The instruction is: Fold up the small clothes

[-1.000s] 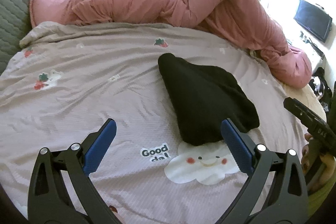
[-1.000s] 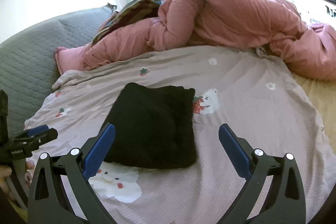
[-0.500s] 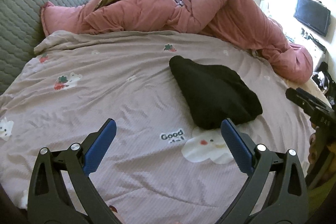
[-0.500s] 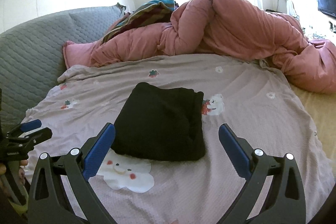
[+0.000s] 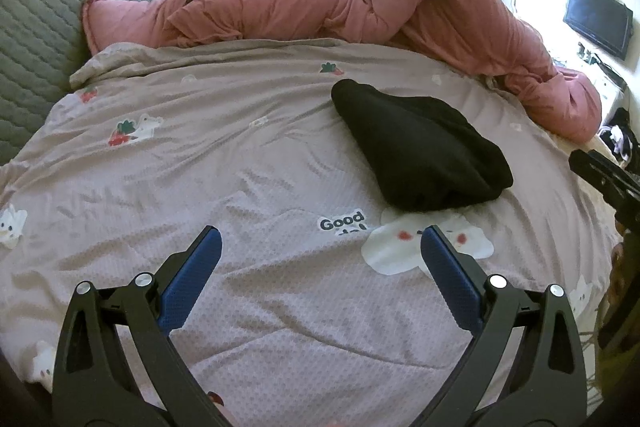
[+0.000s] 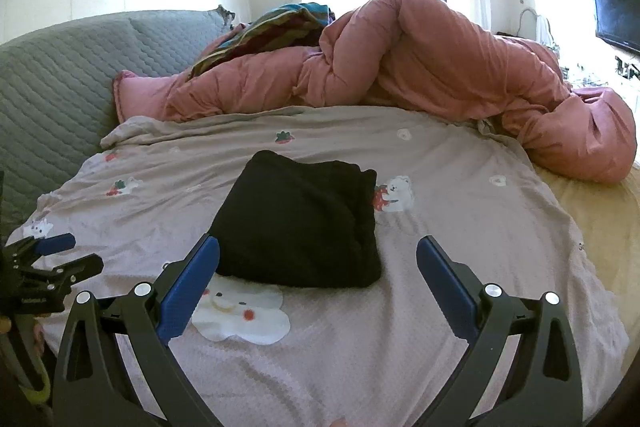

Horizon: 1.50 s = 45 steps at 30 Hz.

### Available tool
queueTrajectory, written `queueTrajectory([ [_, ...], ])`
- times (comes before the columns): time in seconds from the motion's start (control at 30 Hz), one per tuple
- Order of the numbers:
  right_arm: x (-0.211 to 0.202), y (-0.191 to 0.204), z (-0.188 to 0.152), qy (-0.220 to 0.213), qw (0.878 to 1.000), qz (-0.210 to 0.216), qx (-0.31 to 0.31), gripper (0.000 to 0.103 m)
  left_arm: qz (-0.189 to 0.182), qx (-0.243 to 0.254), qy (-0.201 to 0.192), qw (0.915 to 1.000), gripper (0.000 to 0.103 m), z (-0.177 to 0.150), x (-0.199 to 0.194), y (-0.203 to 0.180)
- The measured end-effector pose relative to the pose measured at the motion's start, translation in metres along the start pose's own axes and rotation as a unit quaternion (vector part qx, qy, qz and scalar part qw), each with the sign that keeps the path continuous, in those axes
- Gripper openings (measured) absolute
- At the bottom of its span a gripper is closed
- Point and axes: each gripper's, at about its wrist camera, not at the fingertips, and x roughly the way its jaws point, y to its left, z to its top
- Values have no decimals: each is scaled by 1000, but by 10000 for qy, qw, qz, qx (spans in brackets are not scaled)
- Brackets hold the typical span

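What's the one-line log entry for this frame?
phase: post-fold | garment: black, folded, on bedspread | left claw: open, empty | right claw: open, empty | contact: none

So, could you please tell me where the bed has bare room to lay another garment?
Open sheet lies left of the folded black garment, toward the grey quilted cushion, and right of it toward the yellow sheet. The back is crowded by the pink duvet.
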Motion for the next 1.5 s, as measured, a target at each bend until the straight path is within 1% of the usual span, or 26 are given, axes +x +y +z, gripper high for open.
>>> queueTrajectory([
  [0.2, -9, 4, -10, -137, 9999, -11, -47, 98, -46, -18, 9, 10000, 93, -6, 1, -1],
  [0.33, -8, 6, -20, -76, 10000, 33, 19, 98, -89, -68, 78, 9999, 93, -12, 4, -2],
  [0.67, 16, 11, -49, 547, 9982, 6, 249, 98, -90, -103, 283, 9995, 93, -21, 13, -2],
  [0.8, 32, 10, -60, 872, 9956, -141, 307, 98, -80, -155, 381, 9991, 93, -24, 19, 1],
  [0.97, 43, 9, -69, 1090, 9930, -178, 410, 98, -31, -204, 527, 9984, 93, -28, 28, 4],
  [1.3, 47, 7, -71, 1149, 9924, -114, 426, 98, -13, -201, 559, 9982, 93, -28, 30, 5],
  [1.5, 43, 8, -68, 1066, 9934, -135, 388, 98, 27, -194, 563, 9982, 93, -29, 29, 5],
])
